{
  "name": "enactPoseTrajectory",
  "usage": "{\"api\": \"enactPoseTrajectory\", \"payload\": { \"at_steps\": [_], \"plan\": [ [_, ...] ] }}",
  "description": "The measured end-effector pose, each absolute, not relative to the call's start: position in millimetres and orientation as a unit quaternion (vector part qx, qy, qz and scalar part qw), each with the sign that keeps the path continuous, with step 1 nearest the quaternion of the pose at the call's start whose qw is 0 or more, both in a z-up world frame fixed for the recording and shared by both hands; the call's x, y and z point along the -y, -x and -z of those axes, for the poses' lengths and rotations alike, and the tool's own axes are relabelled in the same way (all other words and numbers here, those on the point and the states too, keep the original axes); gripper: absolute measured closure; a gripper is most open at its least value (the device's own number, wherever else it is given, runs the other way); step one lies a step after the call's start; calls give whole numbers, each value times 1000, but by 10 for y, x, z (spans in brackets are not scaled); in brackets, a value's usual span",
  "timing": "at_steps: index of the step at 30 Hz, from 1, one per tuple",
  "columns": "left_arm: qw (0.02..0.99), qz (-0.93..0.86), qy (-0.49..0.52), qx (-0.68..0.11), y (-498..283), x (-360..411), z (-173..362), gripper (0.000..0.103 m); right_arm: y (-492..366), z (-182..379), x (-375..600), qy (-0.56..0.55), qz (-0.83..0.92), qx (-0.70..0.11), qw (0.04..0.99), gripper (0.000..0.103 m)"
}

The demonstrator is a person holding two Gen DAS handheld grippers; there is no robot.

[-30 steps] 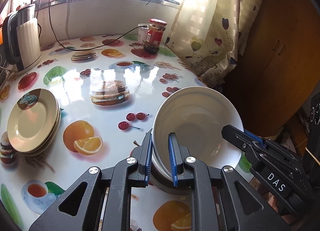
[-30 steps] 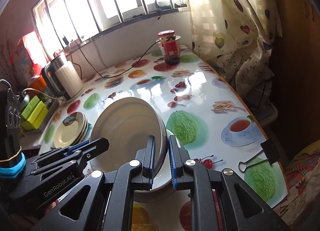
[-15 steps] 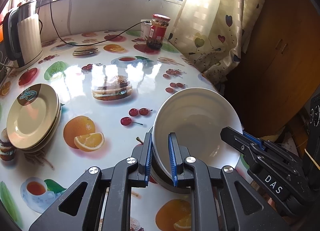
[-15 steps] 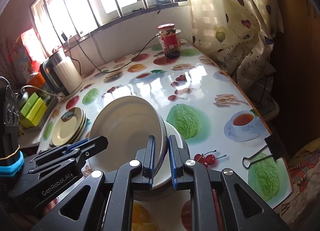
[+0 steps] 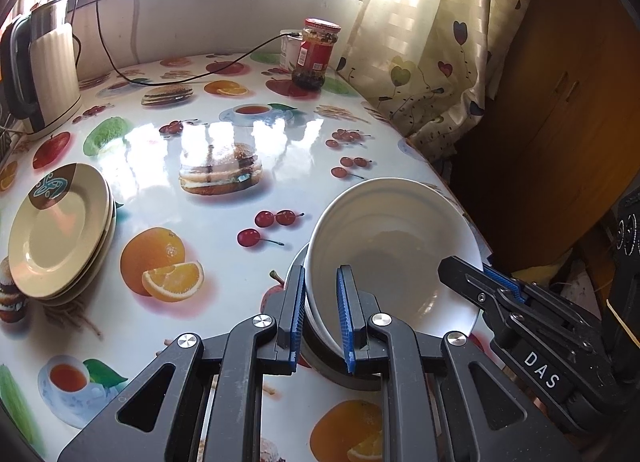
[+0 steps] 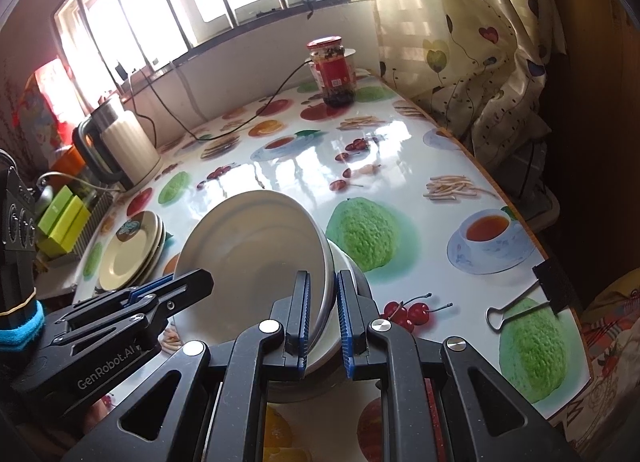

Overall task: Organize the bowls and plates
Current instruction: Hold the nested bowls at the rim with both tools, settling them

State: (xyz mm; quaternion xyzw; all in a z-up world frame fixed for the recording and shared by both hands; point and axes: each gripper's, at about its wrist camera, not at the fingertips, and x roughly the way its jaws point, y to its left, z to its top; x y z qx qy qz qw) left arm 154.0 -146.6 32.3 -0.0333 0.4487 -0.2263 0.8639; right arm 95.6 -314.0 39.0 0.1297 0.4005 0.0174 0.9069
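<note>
Together pinching opposite rims of tilted white ceramic bowl (image 5: 394, 246): left tongs (image 5: 322, 314) near edge, right tongs (image 6: 323, 318) far edge, probably to steady its nesting onto white bowls beneath, near worktop (image 5: 224, 222) corner. Cream plate stack (image 5: 60, 230) well apart. Readable on tongs: "DAS", "GenRobot.AI".

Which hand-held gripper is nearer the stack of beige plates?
Left. The left hand-held gripper clamps the white bowl's rim on the side facing the beige plates; the right hand-held gripper clamps the far rim.
</note>
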Motion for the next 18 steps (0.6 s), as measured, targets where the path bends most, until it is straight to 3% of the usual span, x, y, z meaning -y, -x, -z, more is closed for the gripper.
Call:
{"api": "enactPoseTrajectory", "payload": {
  "at_steps": [18],
  "plan": [
    [861,224,28,-457,-1570,1514,-277,87,-996,-298,3163,-131,-14,-411,902,89]
  ]
}}
